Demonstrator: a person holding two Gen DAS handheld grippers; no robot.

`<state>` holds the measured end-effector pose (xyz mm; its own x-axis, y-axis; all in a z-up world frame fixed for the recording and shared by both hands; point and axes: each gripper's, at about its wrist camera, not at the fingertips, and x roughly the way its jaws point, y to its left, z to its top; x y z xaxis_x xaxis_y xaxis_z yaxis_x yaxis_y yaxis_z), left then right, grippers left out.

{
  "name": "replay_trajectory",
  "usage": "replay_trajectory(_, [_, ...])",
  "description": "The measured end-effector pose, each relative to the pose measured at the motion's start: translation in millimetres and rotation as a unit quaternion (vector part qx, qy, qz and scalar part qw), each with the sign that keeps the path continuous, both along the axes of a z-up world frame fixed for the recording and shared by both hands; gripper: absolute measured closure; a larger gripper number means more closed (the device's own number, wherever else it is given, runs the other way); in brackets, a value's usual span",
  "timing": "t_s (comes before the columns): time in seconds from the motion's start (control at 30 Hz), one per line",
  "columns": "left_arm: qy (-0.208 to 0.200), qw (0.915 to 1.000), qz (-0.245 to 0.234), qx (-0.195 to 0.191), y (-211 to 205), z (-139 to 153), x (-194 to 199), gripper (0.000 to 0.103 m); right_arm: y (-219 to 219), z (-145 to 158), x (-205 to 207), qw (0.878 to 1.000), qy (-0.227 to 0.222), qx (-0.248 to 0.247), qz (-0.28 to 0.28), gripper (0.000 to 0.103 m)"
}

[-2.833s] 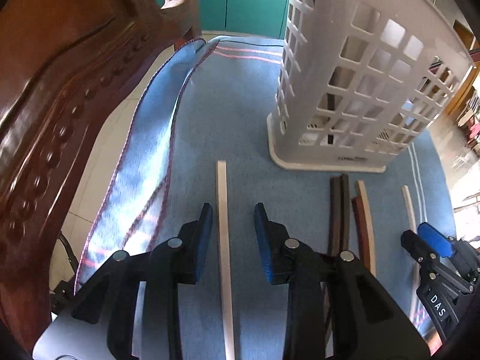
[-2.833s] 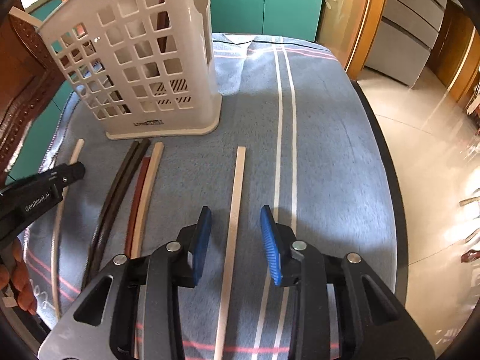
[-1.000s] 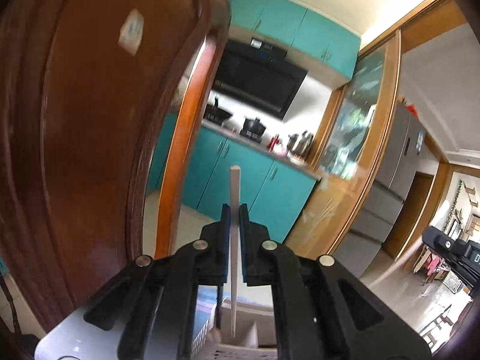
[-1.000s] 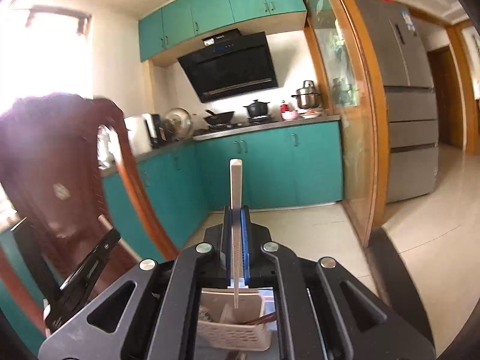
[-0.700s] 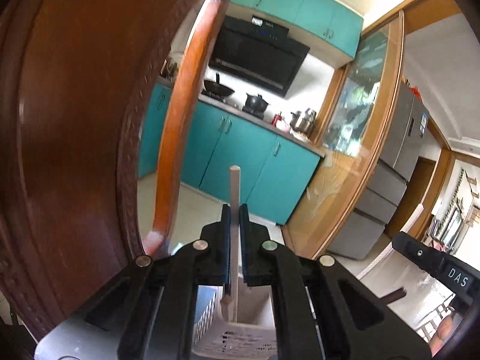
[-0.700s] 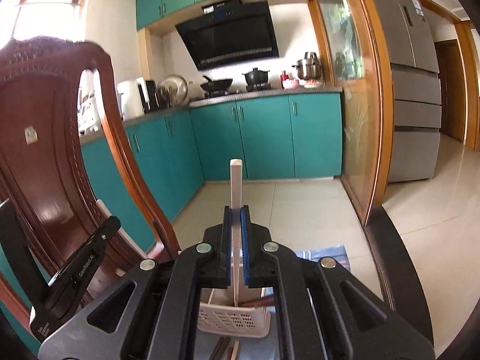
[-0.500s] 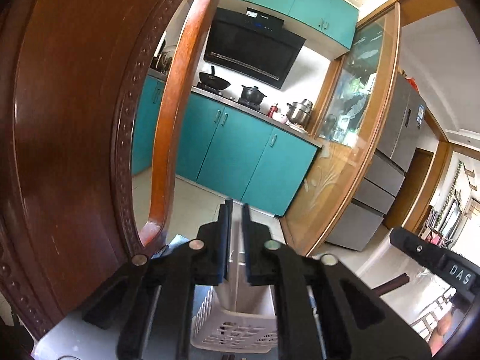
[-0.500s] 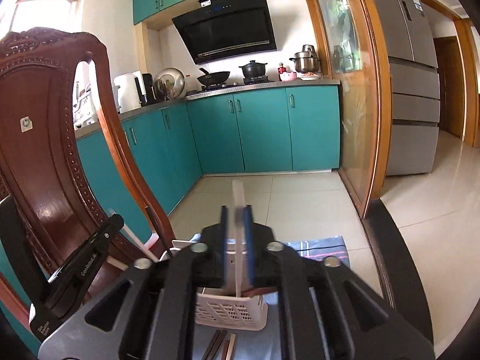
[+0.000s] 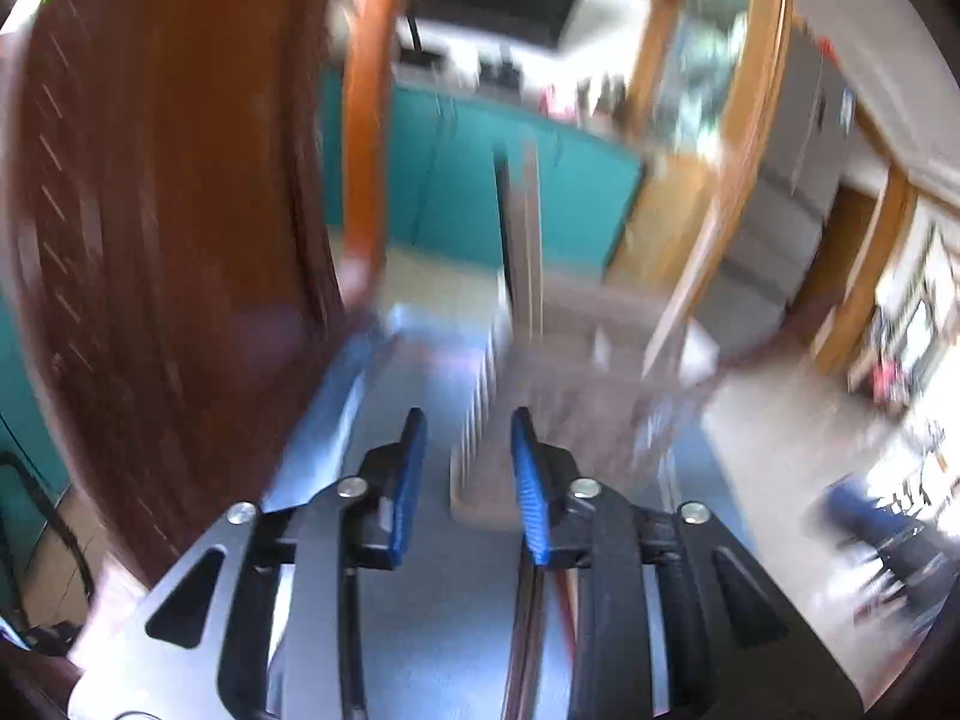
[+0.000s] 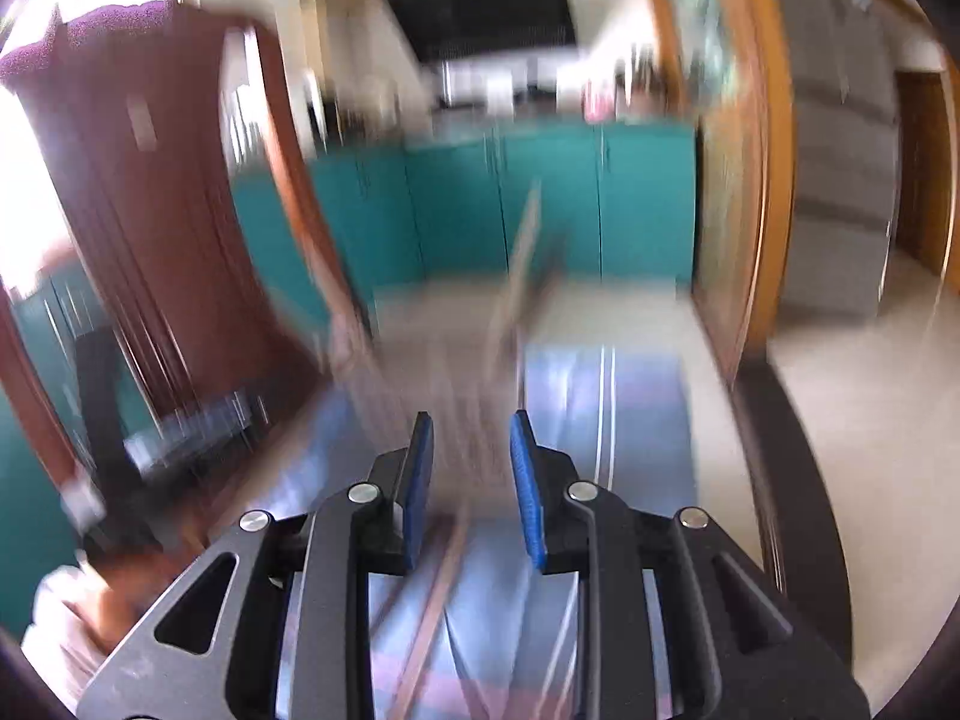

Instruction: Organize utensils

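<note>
Both views are motion-blurred. My left gripper (image 9: 468,462) has its jaws opening with nothing between the blue pads. Ahead of it stands the white basket (image 9: 558,384), with pale chopsticks (image 9: 523,240) upright in it. Dark chopsticks (image 9: 528,630) lie on the blue cloth under the right finger. My right gripper (image 10: 469,468) also has its jaws opening and holds nothing. The basket (image 10: 444,372) is just beyond it with a pale chopstick (image 10: 522,252) leaning out. Brown chopsticks (image 10: 435,612) lie on the cloth below.
A carved wooden chair back (image 9: 168,228) fills the left side, close to the table. The blue striped cloth (image 10: 636,420) covers the table, whose dark edge (image 10: 798,480) curves at the right. A hand (image 10: 78,606) with the other gripper shows at the lower left.
Both grippers were shut on pale chopsticks above the basket. The jaws have parted, the chopsticks now stand in the basket, and both views have tipped down toward the table.
</note>
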<state>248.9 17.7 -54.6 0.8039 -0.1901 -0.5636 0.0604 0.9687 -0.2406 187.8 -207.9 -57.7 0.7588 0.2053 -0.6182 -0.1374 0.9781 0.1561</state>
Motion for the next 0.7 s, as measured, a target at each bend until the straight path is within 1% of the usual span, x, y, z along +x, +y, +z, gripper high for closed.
replay_trajectory(0.07, [0.041,0.9990,-0.007,0.017,-5.0,-15.7,8.6,0.074,8.9,-45.2,21.5,0.996,0.087,0.013,0.016,0.077])
replay_trajectory(0.1, [0.055,0.9981,-0.008,0.026,-6.5,-22.5,11.1,0.074,13.4,-62.0,29.3,0.993,0.116,0.015,0.021,0.077])
replay_trajectory(0.13, [0.071,0.9968,-0.007,0.036,-7.9,-28.8,15.0,0.074,18.1,-76.0,35.5,0.990,0.137,0.012,0.022,0.077])
replay_trajectory(0.2, [0.086,0.9955,-0.005,0.041,-6.8,-36.0,17.0,0.074,25.4,-91.3,40.3,0.987,0.156,0.005,0.024,0.077])
replay_trajectory(0.33, [0.103,0.9936,-0.006,0.045,-5.7,-43.3,20.5,0.074,34.7,-106.7,45.8,0.984,0.179,-0.004,0.026,0.077])
replay_trajectory(0.37, [0.107,0.9932,-0.006,0.046,-5.4,-47.0,17.9,0.074,35.5,-107.4,46.8,0.984,0.178,-0.003,0.026,0.077])
replay_trajectory(0.53, [0.122,0.9915,-0.005,0.045,-6.5,-54.4,20.3,0.074,38.2,-105.6,55.4,0.984,0.177,-0.004,0.011,0.077])
replay_trajectory(0.6, [0.123,0.9913,-0.006,0.046,-8.3,-56.4,20.9,0.072,38.2,-105.4,61.0,0.984,0.178,-0.004,0.005,0.077])
replay_trajectory(0.7, [0.127,0.9906,-0.006,0.050,-8.4,-58.0,20.9,0.070,44.8,-100.2,70.5,0.984,0.174,-0.026,-0.001,0.077])
